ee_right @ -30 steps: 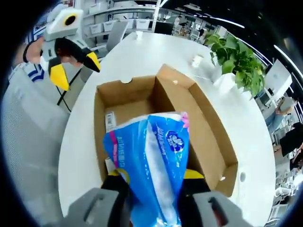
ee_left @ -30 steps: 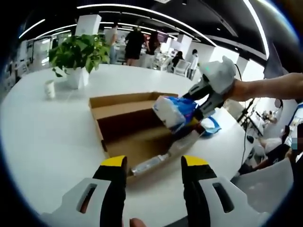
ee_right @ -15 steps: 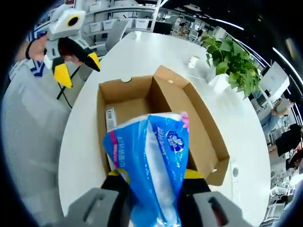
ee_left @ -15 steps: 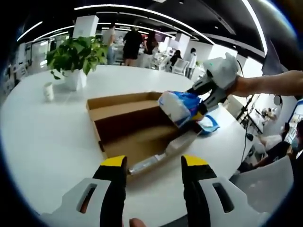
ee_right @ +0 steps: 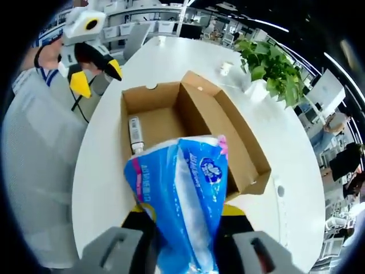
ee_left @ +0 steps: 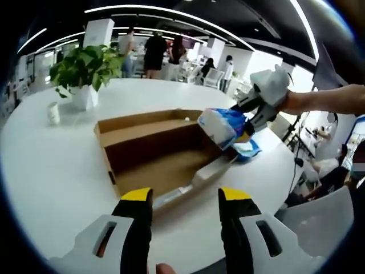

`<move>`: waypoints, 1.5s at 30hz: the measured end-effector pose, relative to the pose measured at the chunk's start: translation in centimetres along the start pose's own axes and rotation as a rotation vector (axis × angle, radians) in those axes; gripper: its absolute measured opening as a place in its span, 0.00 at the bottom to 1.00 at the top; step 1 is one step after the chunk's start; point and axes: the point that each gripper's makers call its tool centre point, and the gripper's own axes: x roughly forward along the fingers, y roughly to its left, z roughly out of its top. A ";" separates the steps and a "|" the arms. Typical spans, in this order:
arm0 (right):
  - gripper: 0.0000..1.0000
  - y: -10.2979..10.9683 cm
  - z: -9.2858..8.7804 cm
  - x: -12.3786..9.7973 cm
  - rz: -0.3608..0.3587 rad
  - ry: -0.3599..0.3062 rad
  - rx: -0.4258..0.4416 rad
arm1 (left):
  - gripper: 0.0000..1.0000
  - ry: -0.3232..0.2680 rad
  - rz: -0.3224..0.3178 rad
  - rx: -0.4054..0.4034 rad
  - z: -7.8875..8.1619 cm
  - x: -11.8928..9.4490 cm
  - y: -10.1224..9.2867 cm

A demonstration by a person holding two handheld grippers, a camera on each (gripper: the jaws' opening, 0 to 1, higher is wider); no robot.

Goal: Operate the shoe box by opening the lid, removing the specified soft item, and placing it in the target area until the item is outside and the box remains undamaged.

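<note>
The open cardboard shoe box (ee_left: 154, 145) (ee_right: 171, 120) lies on the white round table (ee_left: 51, 171). A blue and white soft tissue pack (ee_right: 179, 200) (ee_left: 222, 125) hangs above the box's right end, with my right gripper (ee_right: 185, 214) (ee_left: 254, 111) shut on it. My left gripper (ee_left: 185, 197) (ee_right: 94, 71) stands open near the table's front edge, with nothing between its yellow-tipped fingers. A white label strip (ee_right: 135, 134) lies along the box's inner wall.
A potted green plant (ee_left: 82, 71) (ee_right: 271, 68) and a small white cup (ee_left: 53, 112) stand at the back left of the table. A blue and white object (ee_left: 248, 149) lies right of the box. Several people stand in the background.
My right gripper has carried the tissue pack further up and to the right, away from the box's inside. The left gripper stays open.
</note>
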 end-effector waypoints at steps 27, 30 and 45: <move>0.33 0.3 -10.9 -4.5 -0.051 0.059 0.095 | 0.46 0.042 -0.048 0.070 0.4 2.2 -4.5; 0.33 0.4 -12.3 -4.8 -0.055 0.076 0.099 | 0.46 0.046 -0.059 0.079 0.7 2.5 -5.2; 0.33 1.3 -16.9 -7.2 -0.077 0.111 0.143 | 0.47 0.060 -0.081 0.111 0.7 3.0 -6.4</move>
